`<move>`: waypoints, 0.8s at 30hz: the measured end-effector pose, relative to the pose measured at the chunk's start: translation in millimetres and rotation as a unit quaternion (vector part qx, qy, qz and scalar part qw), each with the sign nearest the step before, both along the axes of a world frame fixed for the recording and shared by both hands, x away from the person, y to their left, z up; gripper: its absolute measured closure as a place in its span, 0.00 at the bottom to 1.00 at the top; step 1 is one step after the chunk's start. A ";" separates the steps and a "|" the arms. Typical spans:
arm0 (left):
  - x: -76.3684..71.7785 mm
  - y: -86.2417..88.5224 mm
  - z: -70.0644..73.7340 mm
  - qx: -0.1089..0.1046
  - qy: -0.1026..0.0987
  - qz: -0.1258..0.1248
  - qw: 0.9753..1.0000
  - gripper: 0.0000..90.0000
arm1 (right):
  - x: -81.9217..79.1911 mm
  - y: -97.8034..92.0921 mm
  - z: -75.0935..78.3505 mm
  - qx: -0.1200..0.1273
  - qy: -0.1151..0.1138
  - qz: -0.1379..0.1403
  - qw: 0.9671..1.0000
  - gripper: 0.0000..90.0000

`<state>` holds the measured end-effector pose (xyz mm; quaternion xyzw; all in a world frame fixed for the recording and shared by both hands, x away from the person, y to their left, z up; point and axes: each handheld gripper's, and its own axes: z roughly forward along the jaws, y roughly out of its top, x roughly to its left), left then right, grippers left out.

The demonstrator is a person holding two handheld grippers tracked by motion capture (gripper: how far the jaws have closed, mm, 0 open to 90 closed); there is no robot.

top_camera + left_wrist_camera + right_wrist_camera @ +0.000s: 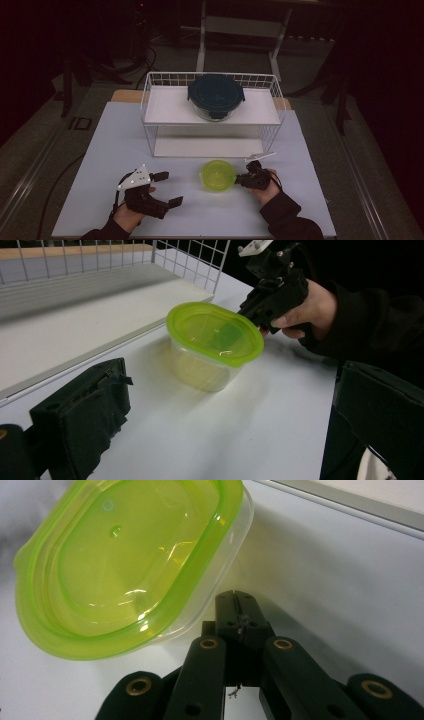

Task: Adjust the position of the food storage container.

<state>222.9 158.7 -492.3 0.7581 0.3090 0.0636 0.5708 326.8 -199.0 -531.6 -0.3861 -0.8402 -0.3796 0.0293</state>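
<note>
High view: we note the green-lidded container (218, 175) on the white table (100, 165), just in front of the wire rack (150, 100), lid up. It looks nearly round from here, so we cannot read a long axis. The right gripper (248, 178) sits at its right edge. The left gripper (167, 188) rests well apart to the left, jaws spread wide. A dark-lidded container (216, 96) stands on the rack's upper shelf.

Left gripper view: we see the container (215, 342) upright and oval, its long axis running from near left to far right. The right gripper (252, 307) meets the far rim.

Right gripper view: the container (130, 565) lies just beyond the jaw tips, long axis slanting from lower left to upper right. The right gripper (236, 605) has its jaws pressed together, holding nothing we can see, tips beside the clear wall under the lid rim.
</note>
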 end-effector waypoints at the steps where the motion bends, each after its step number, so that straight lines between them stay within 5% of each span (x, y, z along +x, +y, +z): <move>1: 0.0 0.1 0.2 0.000 0.000 0.000 1.000 0.01 | 0.3 2.0 -0.3 -0.001 0.001 0.001 1.000 1.00; 24: 1.0 1.4 0.1 -0.005 0.003 0.000 1.000 0.01 | -1.5 42.2 -6.6 0.003 0.015 0.037 0.999 1.00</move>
